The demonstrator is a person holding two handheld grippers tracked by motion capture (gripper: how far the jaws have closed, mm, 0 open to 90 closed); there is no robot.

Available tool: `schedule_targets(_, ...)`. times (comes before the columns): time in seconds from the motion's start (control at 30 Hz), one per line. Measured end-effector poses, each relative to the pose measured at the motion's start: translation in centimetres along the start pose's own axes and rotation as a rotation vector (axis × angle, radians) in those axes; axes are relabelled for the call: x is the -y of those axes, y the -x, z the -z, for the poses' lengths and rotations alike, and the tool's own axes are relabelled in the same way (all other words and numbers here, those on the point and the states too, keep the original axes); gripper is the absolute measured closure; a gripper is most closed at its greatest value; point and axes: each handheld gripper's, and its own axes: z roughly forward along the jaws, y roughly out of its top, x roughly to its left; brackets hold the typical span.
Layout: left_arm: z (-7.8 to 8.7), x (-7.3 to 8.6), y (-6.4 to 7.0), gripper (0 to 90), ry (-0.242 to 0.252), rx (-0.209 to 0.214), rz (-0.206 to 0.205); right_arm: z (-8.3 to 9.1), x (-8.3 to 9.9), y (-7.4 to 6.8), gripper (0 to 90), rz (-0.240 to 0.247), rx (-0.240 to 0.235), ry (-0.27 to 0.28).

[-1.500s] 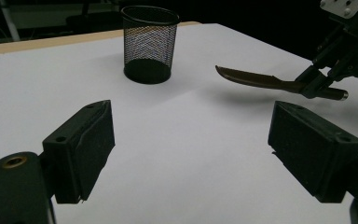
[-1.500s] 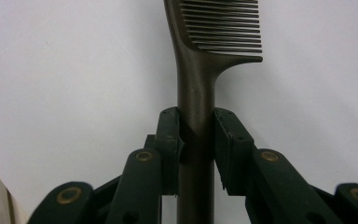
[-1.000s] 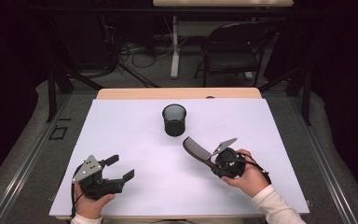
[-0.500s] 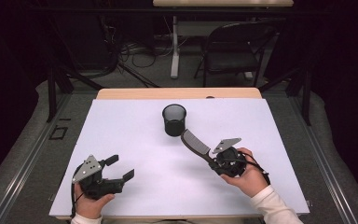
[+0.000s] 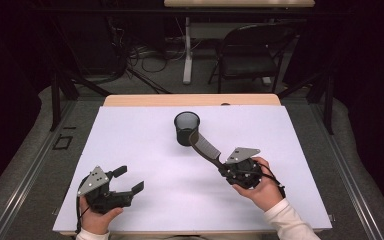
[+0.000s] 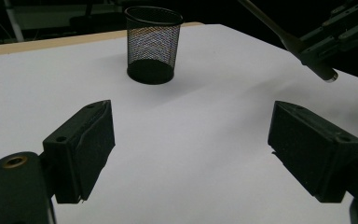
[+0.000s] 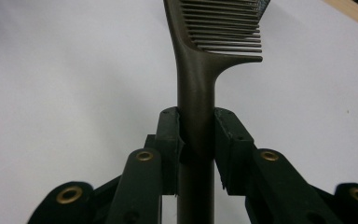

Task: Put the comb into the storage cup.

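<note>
Half done, by my judgement: the right gripper [image 5: 223,167] clamps the dark plastic comb [image 5: 206,148] by its handle, tip beside the black mesh cup [image 5: 186,128], not yet inside; the left gripper [image 5: 130,180] gapes empty.

The left hand-held gripper [image 6: 191,154] is seen with jaws spread wide over the white desk [image 6: 205,140]. A mesh cup [image 6: 153,44] (black, upright) stands at 12 o'clock; a comb handle [image 6: 286,39] is held at 2 o'clock.

One comb [image 5: 206,146], one mesh cup [image 5: 186,128]
</note>
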Motion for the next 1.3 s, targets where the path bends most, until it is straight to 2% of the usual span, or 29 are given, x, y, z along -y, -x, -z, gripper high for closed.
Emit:
schedule_targets(0.67,0.1,0.0,-0.1,14.6,0.001,-0.005,0.005,-0.2,-2.8,-2.0,73.2,0.031,0.011,0.145)
schedule_targets(1.1,0.1,0.0,-0.2,14.8,0.003,-0.007,0.009,-0.8,-3.9,-2.4,73.2,0.026,0.018,0.206)
schedule_targets(1.3,0.0,0.0,-0.2,14.8,0.002,-0.007,0.011,-1.1,-4.1,-2.4,73.2,0.027,0.038,0.238)
